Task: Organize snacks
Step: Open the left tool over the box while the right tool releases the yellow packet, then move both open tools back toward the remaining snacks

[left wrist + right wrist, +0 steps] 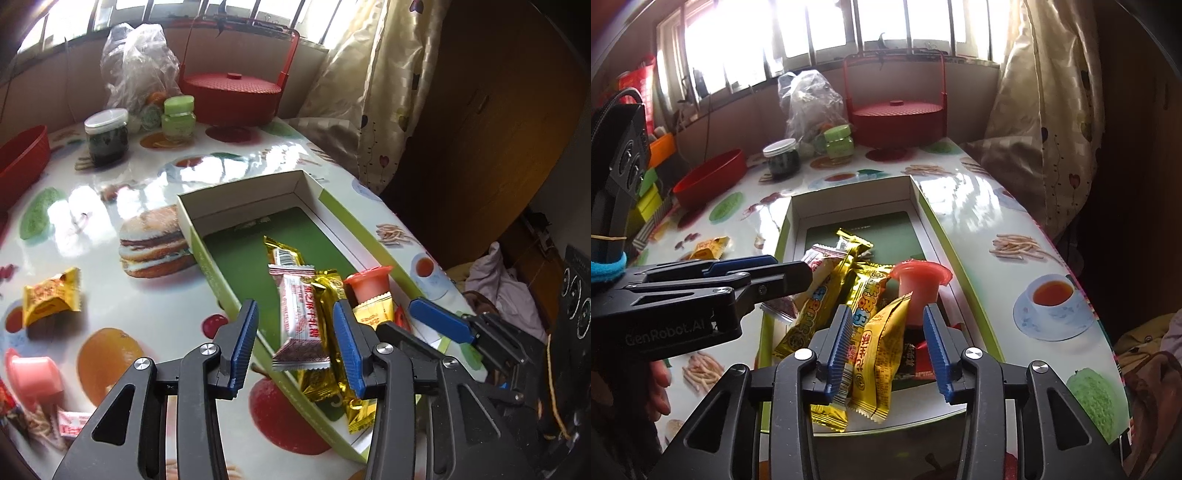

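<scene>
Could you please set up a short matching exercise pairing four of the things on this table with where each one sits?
Things:
1. white and red bar
2. yellow packet
3. red lidded basket
4. dark jar

Places:
A. at the table's far end, by the window
B. loose on the tablecloth, left of the box
C. inside the green box, between the left gripper fingers
D. beside the red bowl

Pairs: 1-C, 2-B, 3-A, 4-D
</scene>
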Motion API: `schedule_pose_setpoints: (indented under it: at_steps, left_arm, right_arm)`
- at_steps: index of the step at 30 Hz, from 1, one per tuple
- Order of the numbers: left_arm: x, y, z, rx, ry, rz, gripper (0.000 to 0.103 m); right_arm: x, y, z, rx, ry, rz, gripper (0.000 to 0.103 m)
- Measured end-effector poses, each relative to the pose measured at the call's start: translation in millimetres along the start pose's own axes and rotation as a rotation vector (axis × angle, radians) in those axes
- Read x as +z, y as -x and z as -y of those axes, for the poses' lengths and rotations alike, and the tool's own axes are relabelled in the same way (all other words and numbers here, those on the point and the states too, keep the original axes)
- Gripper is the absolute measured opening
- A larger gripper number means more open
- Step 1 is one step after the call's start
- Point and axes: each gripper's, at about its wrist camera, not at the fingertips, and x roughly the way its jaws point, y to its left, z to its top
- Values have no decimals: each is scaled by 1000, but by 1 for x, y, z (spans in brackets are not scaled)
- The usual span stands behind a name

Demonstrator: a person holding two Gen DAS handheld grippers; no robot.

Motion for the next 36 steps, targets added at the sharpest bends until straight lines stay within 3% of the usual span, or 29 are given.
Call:
schedule_pose_setpoints:
  at_steps: [16,25,36]
  left_arm:
    - [-5,41,-9,116,-57,87,44]
    - [-10,62,-26,139,-18,126,44]
    - [-19,80,-51,194,21,143,44]
  right_arm:
    - [14,3,-23,34,42,38,41]
    - [22,3,-44,69,117,79,42]
    - [29,-4,-70,138,178,70,43]
